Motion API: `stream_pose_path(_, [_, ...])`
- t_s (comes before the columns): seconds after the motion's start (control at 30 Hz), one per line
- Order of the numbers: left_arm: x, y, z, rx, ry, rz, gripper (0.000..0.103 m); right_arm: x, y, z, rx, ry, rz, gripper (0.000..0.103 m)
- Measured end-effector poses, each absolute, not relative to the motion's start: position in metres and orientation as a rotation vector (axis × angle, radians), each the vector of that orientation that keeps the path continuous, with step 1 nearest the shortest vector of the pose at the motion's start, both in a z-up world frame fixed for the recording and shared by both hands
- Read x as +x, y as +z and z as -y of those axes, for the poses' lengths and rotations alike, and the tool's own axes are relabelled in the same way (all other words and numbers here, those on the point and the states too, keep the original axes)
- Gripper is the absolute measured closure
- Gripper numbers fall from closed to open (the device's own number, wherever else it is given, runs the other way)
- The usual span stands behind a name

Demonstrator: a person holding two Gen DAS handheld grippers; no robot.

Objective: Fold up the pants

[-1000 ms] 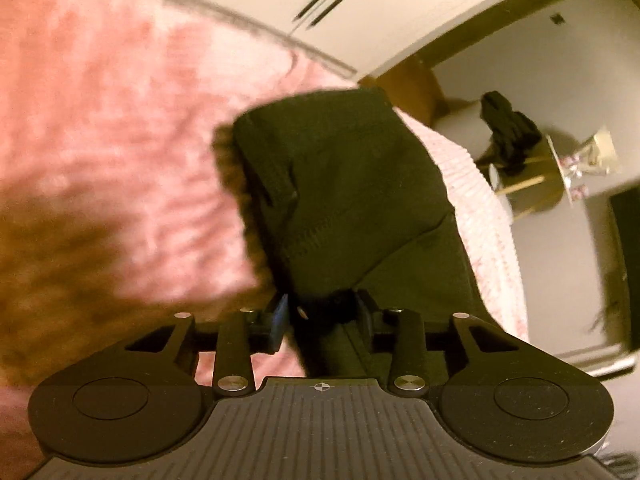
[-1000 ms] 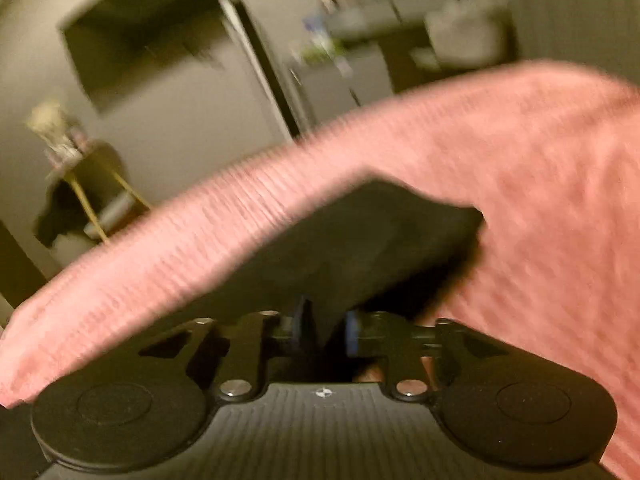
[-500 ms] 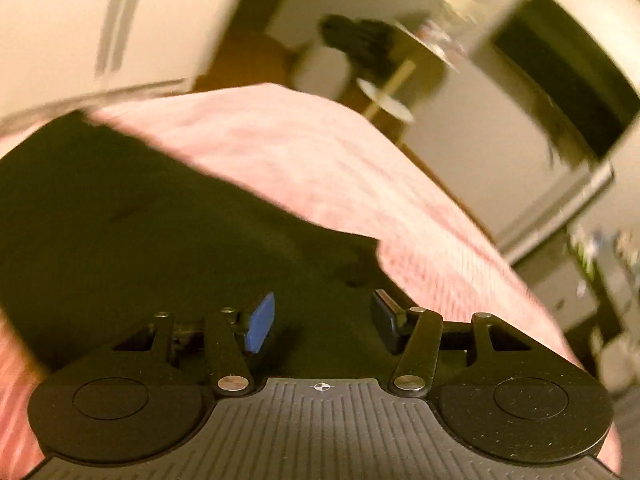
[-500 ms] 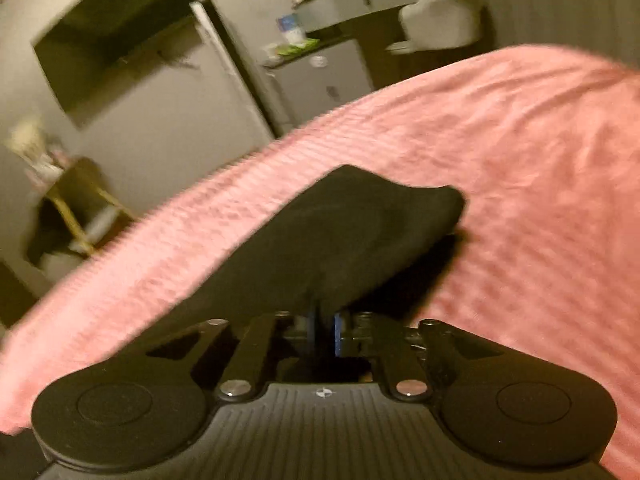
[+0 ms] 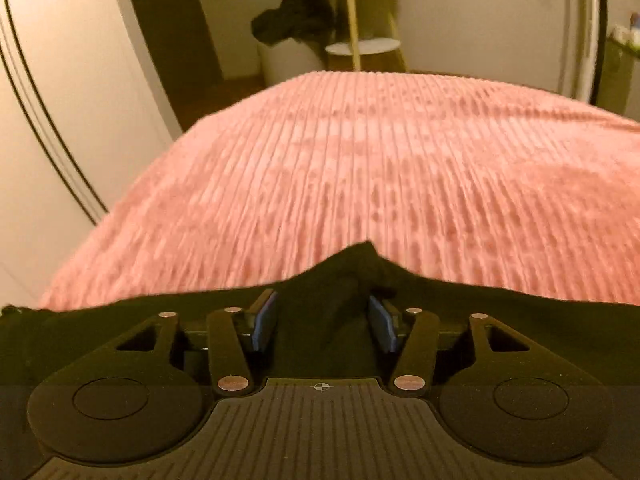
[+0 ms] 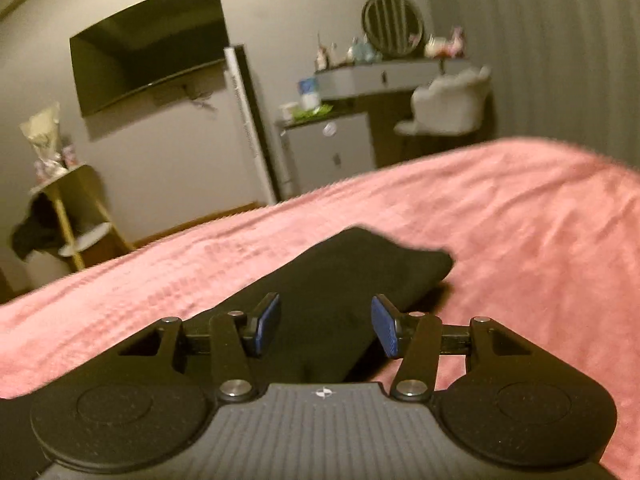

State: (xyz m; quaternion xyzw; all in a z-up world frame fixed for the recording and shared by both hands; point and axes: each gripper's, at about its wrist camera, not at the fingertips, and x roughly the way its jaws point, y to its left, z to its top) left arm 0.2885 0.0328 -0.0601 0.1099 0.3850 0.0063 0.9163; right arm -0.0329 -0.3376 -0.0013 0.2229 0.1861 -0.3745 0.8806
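Left gripper [image 5: 323,320]: jaws spread, raised peak of black pants [image 5: 352,280] stood between pads, untouched by either. Right gripper [image 6: 325,326]: jaws spread, pants [image 6: 352,276] lay flat between and beyond pads. Pants dark, folded, on pink ribbed blanket [image 6: 520,240]. Bare blanket ahead and right.

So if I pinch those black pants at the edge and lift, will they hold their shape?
Probably not. The black pants lie soft and rounded on the pink bedspread, so they'd likely droop. The bunched ridge suggests they crumple when pushed rather than slide.
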Motion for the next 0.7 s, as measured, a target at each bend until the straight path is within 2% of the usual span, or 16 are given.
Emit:
stream_pose_path(0.1, [0.275,-0.051,-0.025,0.184,0.048,-0.751,0.058,-0.04,-0.004,0.345,0.534,-0.746,-0.374,0.055])
stream_pose_path(0.17, [0.254,-0.04,-0.022,0.151,-0.014,-0.722,0.051,-0.045,-0.007,0.35,0.6,-0.674,-0.363,0.066])
stream_pose_path(0.2, [0.238,-0.034,-0.017,0.146,-0.06,-0.699,0.048,-0.045,-0.008,0.351,0.625,-0.624,-0.375,0.068])
stream_pose_path(0.27, [0.201,-0.026,-0.005,0.139,-0.159,-0.661,0.029,-0.04,-0.013,0.35,0.631,-0.581,-0.401,0.073])
stream_pose_path(0.33, [0.167,-0.025,0.002,0.079,-0.253,-0.655,0.016,-0.036,-0.017,0.354,0.621,-0.633,-0.423,0.073])
stream_pose_path(0.57, [0.119,-0.06,0.004,-0.172,-0.294,-0.83,0.012,-0.073,-0.038,0.42,0.918,-0.768,-0.323,0.07])
stream_pose_path(0.7, [0.115,-0.069,0.004,-0.188,-0.273,-0.828,0.011,-0.072,-0.058,0.456,1.079,-0.71,-0.321,0.071])
